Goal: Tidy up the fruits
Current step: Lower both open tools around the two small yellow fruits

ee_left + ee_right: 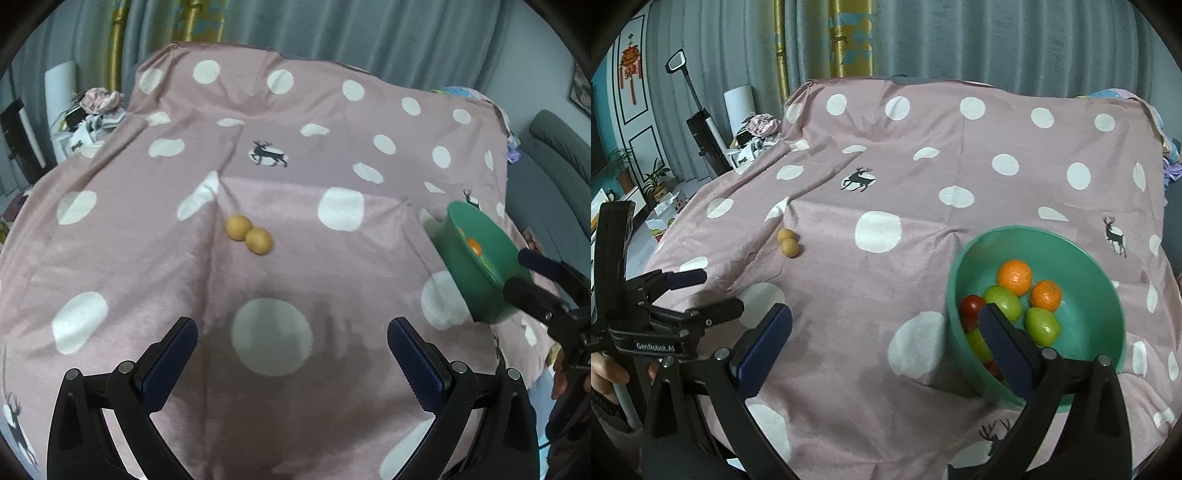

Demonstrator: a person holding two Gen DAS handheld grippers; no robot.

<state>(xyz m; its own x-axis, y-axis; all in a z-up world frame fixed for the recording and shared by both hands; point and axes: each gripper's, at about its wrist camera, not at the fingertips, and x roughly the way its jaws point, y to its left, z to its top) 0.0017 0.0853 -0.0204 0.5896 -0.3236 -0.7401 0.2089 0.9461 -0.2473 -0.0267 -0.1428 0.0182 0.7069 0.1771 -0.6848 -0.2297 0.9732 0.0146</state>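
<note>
Both grippers' fingers wide apart and empty, green bowl [1071, 254] of fruit, two brown fruits [249, 233] touching on spotted cloth [295, 155]

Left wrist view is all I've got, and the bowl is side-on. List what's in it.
Observer: Two oranges, green apples and red fruit lie in the bowl.
Operator: Give me the right gripper's state.
Observer: The right gripper is wide open and holds nothing; one finger sits over the bowl's near rim.
Operator: Name something left of the table that I can't see.
Observer: Potted plants stand by the wall.
</note>
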